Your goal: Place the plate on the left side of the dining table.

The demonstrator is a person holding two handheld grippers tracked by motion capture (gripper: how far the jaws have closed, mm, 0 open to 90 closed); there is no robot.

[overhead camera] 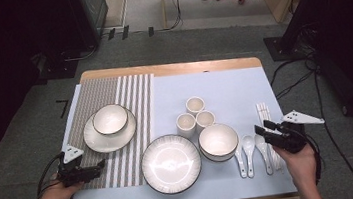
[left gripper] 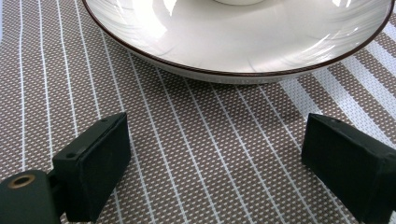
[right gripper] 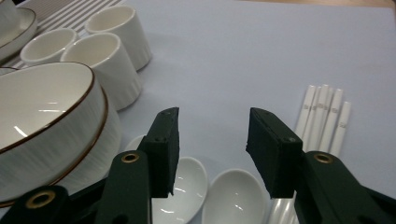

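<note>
Spoons lie just under the right tongs, whose jaws stand half open and empty, apparently poised to pick one up. Beside them stacked bowls sit empty, three empty cups beyond. Left tongs gape wide, empty, before a plate bearing a bowl.

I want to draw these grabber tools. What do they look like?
Both are black. The left gripper and right gripper each have two flat, blocky jaws on arms with brass-coloured rivets, a grey three-cornered plate on top and a black cable trailing behind. The forearms show no sleeves.
</note>
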